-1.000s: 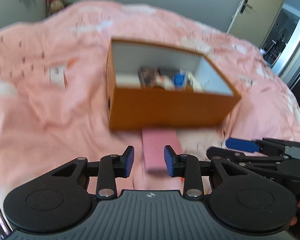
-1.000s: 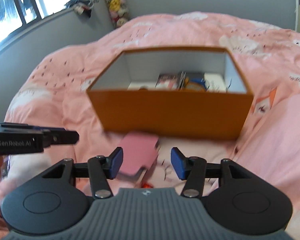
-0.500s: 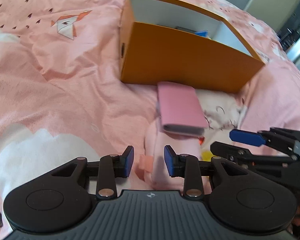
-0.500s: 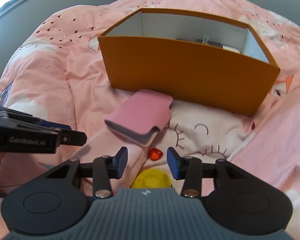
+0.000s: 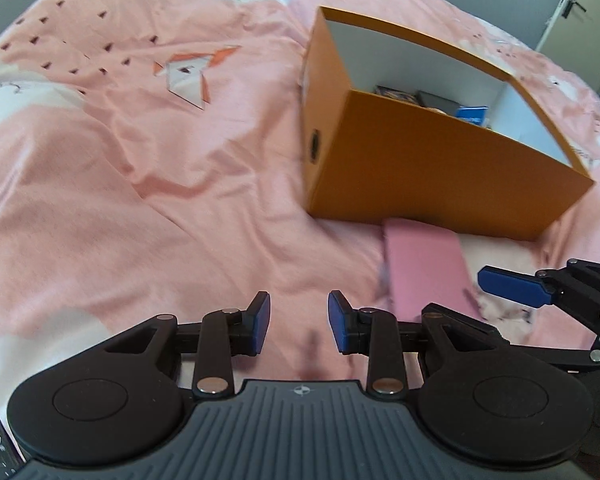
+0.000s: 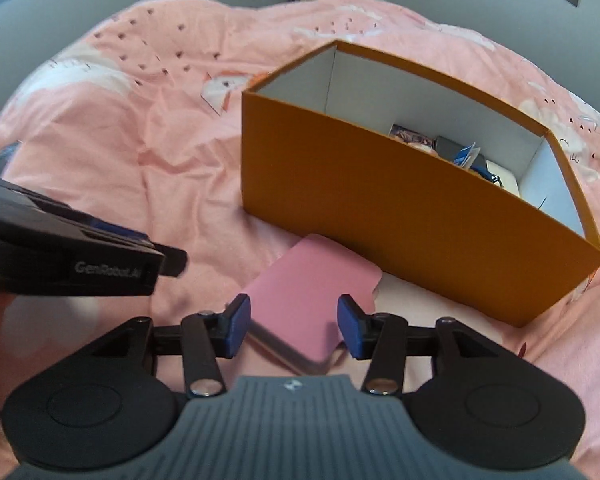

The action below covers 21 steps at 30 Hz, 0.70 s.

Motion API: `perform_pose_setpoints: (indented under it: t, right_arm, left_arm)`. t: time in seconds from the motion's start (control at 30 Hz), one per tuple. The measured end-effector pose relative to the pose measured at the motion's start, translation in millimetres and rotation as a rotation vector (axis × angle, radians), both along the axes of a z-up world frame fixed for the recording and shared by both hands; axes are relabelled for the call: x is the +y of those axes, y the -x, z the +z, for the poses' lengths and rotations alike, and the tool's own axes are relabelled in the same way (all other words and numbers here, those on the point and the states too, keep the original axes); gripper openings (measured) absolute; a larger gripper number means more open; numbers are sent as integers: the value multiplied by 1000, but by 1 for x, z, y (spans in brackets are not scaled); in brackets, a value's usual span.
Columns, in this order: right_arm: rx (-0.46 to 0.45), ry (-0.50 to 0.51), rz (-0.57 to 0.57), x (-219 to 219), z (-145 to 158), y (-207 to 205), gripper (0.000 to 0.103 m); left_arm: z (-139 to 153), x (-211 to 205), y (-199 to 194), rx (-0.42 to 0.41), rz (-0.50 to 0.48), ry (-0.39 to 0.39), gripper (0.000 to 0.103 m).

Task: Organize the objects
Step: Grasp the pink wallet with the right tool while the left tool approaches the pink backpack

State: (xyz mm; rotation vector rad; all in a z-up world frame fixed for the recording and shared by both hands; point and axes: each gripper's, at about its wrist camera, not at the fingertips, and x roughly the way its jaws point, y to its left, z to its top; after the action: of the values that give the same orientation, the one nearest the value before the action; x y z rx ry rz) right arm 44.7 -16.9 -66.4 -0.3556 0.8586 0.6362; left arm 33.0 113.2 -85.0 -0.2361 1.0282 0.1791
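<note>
Several small things already sit in the orange box [image 6: 400,208]. The pink case [image 6: 300,300] lies on the bedspread [image 5: 140,160] just beside it, between the right gripper [image 6: 294,330]'s just-widening, unclenched jaws; the left gripper [image 5: 299,322] hangs released, empty.

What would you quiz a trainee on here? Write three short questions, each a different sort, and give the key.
1. Where does the pink case lie?
A. inside the box
B. on the bedspread, in front of the box
C. on top of the box's rim
2. True or false: the right claw is shut on the case.
3. What colour are the box's inner walls?

Key
1. B
2. False: the case lies between the pads, which stand clear of it; the jaws have just been opening.
3. White
</note>
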Motion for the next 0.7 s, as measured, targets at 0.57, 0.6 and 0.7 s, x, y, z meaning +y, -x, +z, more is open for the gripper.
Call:
perform_pose_setpoints:
  t: [0.57,0.6,0.7]
  right_arm:
    - [-77,157,-90,6,-17,-10,5]
    - [-75,156,-103,0,-17,-9,5]
    - [-61,158,-164,-19,-17,-8,4]
  left_arm:
    - [-8,6,-1,-12,-25,69,37]
    - [-7,6,0,-18,-32,87,37]
    - [-6,3,0,-30,-43,117,37]
